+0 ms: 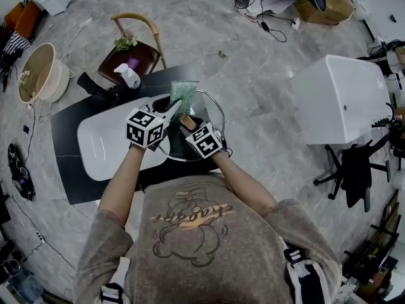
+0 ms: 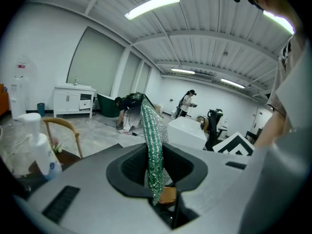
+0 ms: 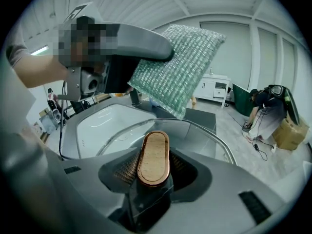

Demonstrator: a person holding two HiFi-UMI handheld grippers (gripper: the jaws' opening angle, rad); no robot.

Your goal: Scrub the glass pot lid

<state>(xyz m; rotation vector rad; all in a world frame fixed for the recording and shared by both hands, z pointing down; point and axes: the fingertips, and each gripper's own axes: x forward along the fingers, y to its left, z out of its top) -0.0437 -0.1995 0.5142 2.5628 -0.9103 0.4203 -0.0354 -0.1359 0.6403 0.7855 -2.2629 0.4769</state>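
Inspection from my remote station, in order of size.

1. The black table [image 1: 68, 126] carries everything in use.
2. A white tub [image 1: 101, 143] lies lengthwise along the middle of the table. Its right end reaches toward the table's right edge.
3. The glass pot lid [image 1: 215, 109] sits over the right end of the tub, by the table's right edge. Its metal rim shows as an arc beyond both grippers. In the right gripper view the glass [image 3: 200, 138] spreads away from the jaws over the tub [image 3: 100, 126]. I cannot tell whether the rim rests on the tub.
4. The left gripper [image 1: 174, 106] has its jaws clamped on the scrub pad. In its own view [image 2: 157, 173] the pad stands edge-on between the two black pads.
5. The right gripper [image 1: 189, 126] has its jaws pinched on the lid's knob. In its own view [image 3: 155, 174] the knob fills the gap between them.
6. The scrub pad [image 1: 183, 94] is green and glittery. It is held up over the far side of the lid, with its lower corner [image 3: 179, 77] just above the rim. I cannot confirm contact with the glass.
7. A white pump bottle [image 1: 128, 76] stands at the table's far edge, left of the pad.
8. The knob [image 3: 153, 157] is an oval with a wooden top and a copper-coloured band.
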